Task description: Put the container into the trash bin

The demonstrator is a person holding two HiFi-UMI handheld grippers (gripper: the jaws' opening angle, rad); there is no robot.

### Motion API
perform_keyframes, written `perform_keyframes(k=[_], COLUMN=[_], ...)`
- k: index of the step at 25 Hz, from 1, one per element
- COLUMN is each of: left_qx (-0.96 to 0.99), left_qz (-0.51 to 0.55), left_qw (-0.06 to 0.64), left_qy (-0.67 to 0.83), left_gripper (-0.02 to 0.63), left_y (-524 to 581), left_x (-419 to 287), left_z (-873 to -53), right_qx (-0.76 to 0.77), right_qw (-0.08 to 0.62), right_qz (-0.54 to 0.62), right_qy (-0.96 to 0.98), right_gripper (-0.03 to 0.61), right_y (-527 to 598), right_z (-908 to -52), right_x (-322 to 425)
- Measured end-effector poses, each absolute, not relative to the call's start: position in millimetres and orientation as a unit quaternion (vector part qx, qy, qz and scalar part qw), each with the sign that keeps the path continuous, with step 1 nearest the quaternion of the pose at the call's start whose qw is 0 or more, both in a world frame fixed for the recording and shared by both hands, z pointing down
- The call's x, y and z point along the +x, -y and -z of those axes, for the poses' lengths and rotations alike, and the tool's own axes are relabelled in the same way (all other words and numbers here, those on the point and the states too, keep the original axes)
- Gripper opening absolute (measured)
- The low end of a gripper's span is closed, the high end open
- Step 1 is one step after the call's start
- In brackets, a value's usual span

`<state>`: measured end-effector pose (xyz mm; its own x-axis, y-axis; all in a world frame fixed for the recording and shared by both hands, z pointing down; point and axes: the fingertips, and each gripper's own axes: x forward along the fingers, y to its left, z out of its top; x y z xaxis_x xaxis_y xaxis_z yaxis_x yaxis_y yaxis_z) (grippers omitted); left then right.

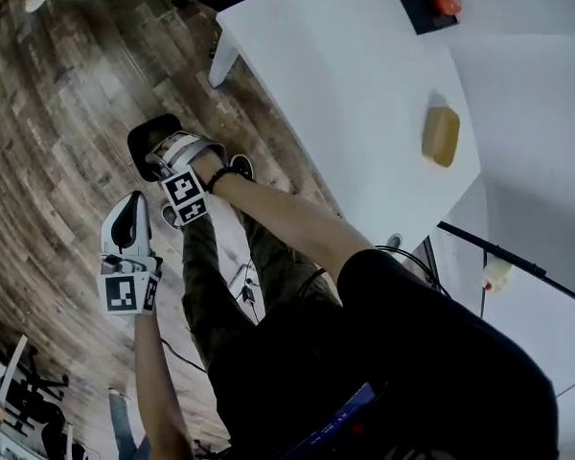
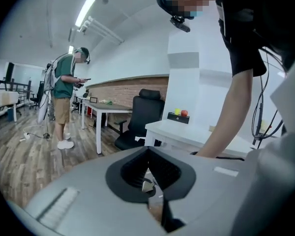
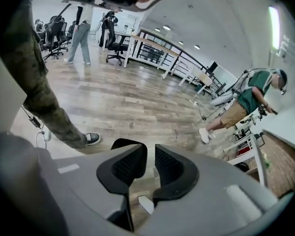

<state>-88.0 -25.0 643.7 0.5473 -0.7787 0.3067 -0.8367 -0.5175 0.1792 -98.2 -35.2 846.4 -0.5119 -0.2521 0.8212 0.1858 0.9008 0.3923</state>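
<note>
Two hand-held grippers hang at the left of the head view, each with one marker cube behind it. The left hand-held gripper (image 1: 129, 209) is the lower one. In its own view (image 2: 148, 151) the two dark pads meet at their tips, with nothing pinched between them. The right hand-held gripper (image 1: 168, 153) sits just above it in the frame. In its own view (image 3: 151, 154) the two jaws stand a narrow gap apart, and only the plank floor (image 3: 137, 97) shows through.

One black round-cornered thing (image 1: 151, 134) stands on the floor just past the right one's tips. I cannot tell whether it is the trash bin. I cannot pick out the container in any view, and neither gripper carries it.

One tan block (image 1: 441, 135) lies on the white tabletop (image 1: 345, 84) at upper right, well apart from both grippers. One control box (image 1: 424, 3) with one red and one yellow button sits at the top edge.

Only the head view shows the tan block. The left gripper view adds one black office chair (image 2: 145, 114) and one person in a green top (image 2: 64, 90). The right gripper view shows that green-topped person at its right edge. It also shows a second person in jeans (image 3: 81, 36) at upper left, and one sneaker (image 3: 92, 138).
</note>
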Motion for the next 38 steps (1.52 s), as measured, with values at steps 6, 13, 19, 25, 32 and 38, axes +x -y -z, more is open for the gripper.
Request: perform_keyframes(k=[6,13,19,25,32,38], left_qx=[0.87,0.868,0.867,0.888,0.923,0.959], left_qz=[-0.098,-0.093,-0.074,-0.076,-0.092,-0.059], left_qw=[0.13,0.088,0.072,0.047,0.045,0.007], left_qy=[0.465,0.48,0.488,0.45,0.371,0.277], left_gripper=[-0.005,-0.005,-0.005,-0.005,-0.005,-0.005], left_y=[20,20,12,17,25,46], left_x=[-80,-69,-69,-49,27,122], left_z=[-581,-510,-465,-450,-443,-432], right_qx=[0.042,0.095,0.165,0.173,0.288,0.417], right_qw=[0.445,0.396,0.366,0.387,0.455,0.484], right_qz=[0.256,0.256,0.213,0.209,0.136,0.049], right_qy=[0.857,0.877,0.891,0.881,0.832,0.768], right_gripper=[0.094,0.087,0.068,0.067,0.067,0.067], right_y=[26,19,-3,-8,1,-13], right_z=[-731,-613,-546,-539,-563,-574], right_x=[-92,-62,-44,0,146,281])
